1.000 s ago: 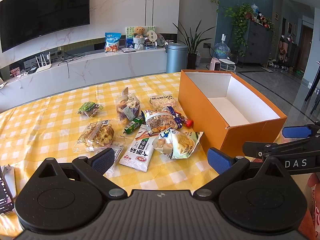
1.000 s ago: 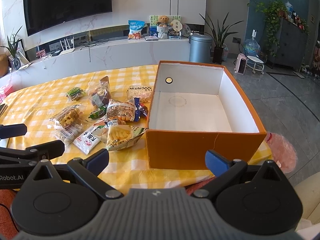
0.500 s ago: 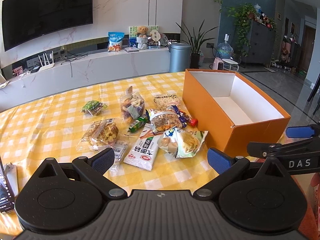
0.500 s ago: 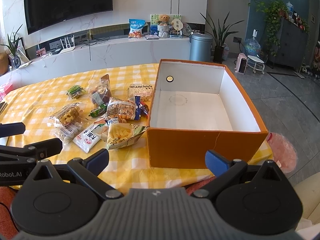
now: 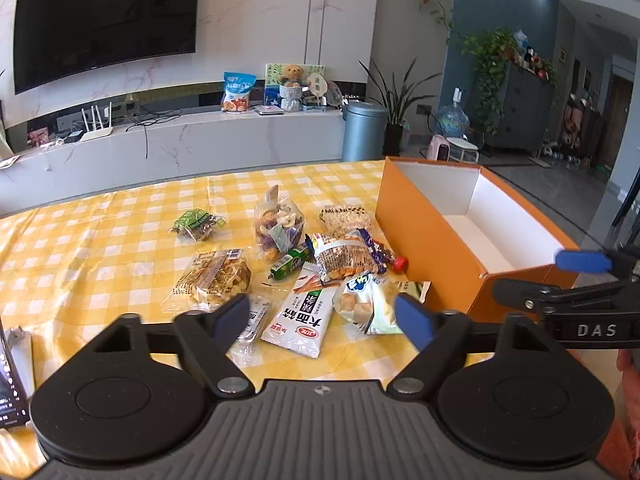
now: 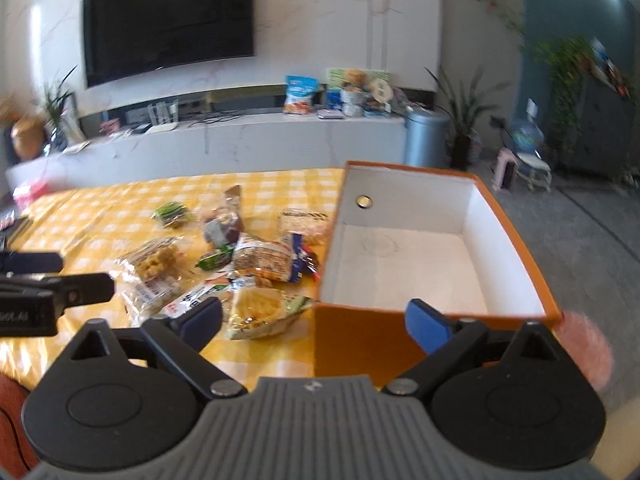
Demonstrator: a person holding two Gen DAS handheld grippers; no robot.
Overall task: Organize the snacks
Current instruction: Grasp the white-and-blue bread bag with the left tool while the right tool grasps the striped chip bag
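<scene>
Several snack packets lie in a loose pile on the yellow checked tablecloth [image 5: 100, 240], among them a white noodle packet [image 5: 302, 314], a chips bag [image 5: 368, 300] and a green packet [image 5: 198, 222]. An open orange box [image 5: 432, 236] with a white, empty inside stands to their right; it also shows in the right wrist view [image 6: 416, 264]. My left gripper [image 5: 324, 316] is open and empty, just in front of the noodle packet. My right gripper [image 6: 316, 318] is open and empty, near the box's front left corner and the chips bag [image 6: 260, 312].
A dark device [image 5: 8, 384] lies at the table's left front edge. Behind the table are a white TV console [image 5: 180, 144], a wall TV [image 5: 104, 24], a grey bin [image 5: 364, 130] and plants. Each gripper shows at the edge of the other's view.
Both grippers have moved forward, closer to the snack pile and the box. The right wrist view is now blurred by motion and has swung slightly left. Nothing was grasped.
</scene>
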